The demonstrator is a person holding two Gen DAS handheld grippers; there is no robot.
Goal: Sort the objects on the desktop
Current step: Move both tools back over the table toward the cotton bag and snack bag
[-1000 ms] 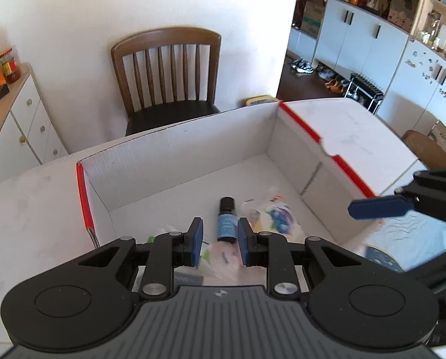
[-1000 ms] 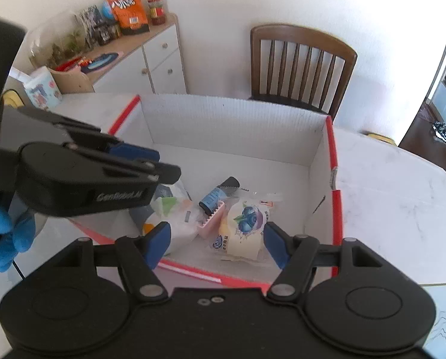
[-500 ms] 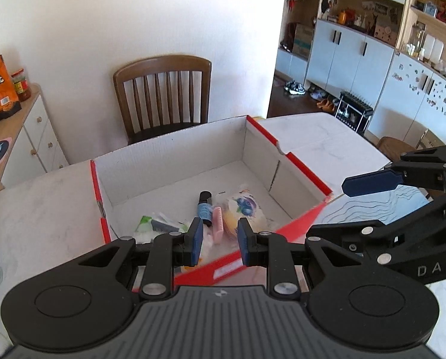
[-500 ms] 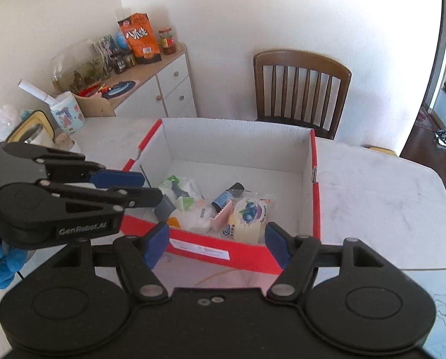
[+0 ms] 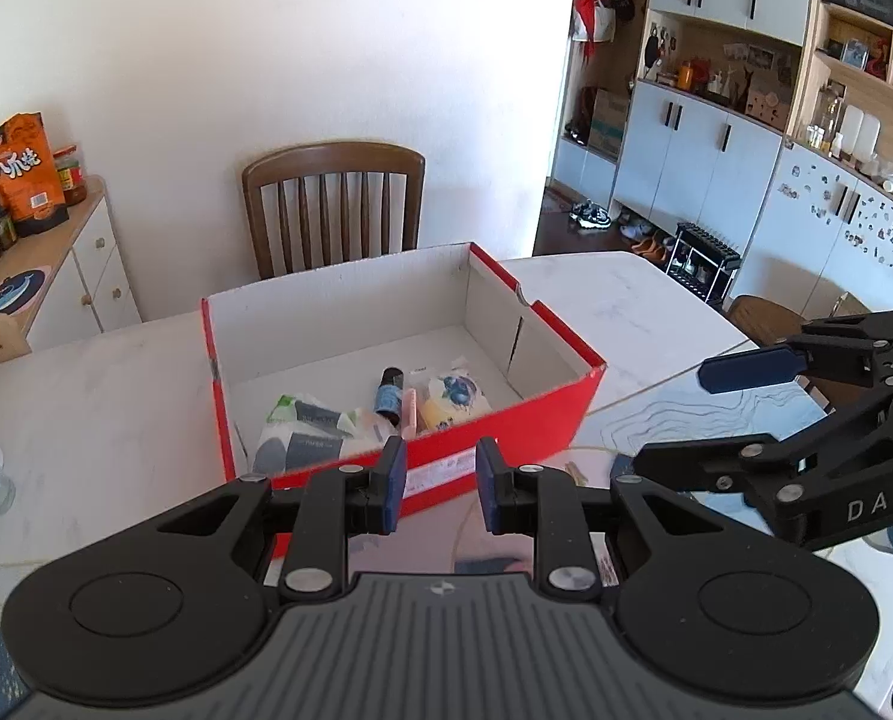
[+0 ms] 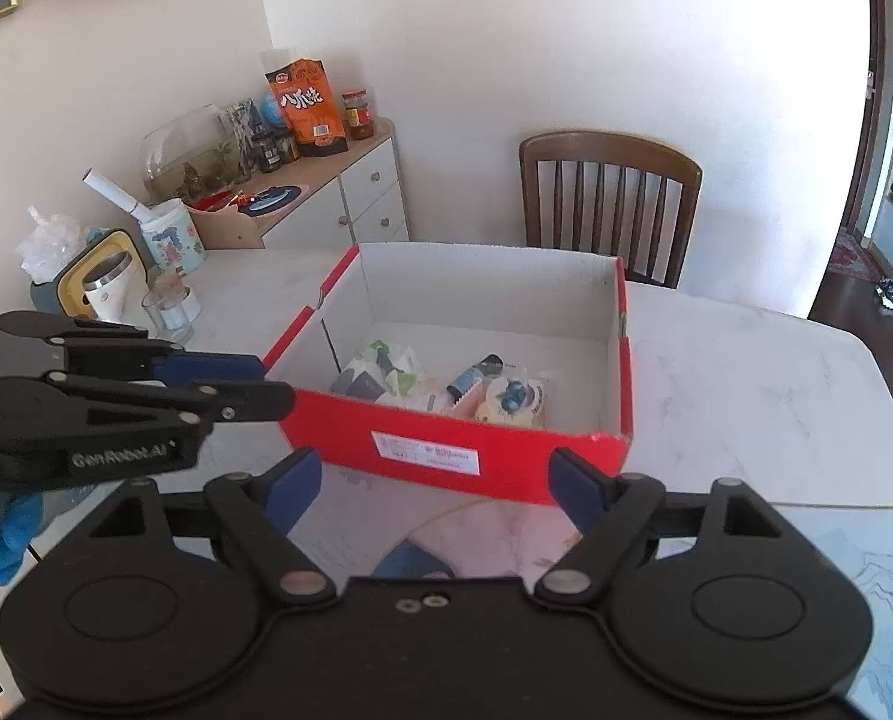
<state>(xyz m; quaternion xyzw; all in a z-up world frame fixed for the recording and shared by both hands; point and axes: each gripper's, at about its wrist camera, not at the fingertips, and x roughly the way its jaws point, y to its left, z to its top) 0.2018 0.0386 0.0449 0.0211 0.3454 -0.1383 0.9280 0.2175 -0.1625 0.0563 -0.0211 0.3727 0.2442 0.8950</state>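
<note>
A red cardboard box (image 5: 530,420) (image 6: 464,450) with a white inside stands on the white table. In it lie a small dark bottle with a blue label (image 5: 387,394) (image 6: 473,378), a pink comb (image 5: 410,414), a blueberry snack packet (image 5: 453,397) (image 6: 515,399) and white-green packets (image 5: 302,426) (image 6: 380,369). My left gripper (image 5: 437,483) is narrowly open and empty, in front of the box. My right gripper (image 6: 434,489) is wide open and empty, in front of the box; it also shows at the right of the left wrist view (image 5: 806,414).
A wooden chair (image 5: 332,204) (image 6: 611,198) stands behind the table. A glass (image 6: 167,315), a cup with a paper roll (image 6: 167,234) and a yellow appliance (image 6: 101,276) stand at the table's left. A sideboard (image 6: 326,204) holds snacks and jars.
Both grippers have pulled back and up out of the box; the box now lies farther ahead. Both stay empty, the left narrowly open, the right wide open.
</note>
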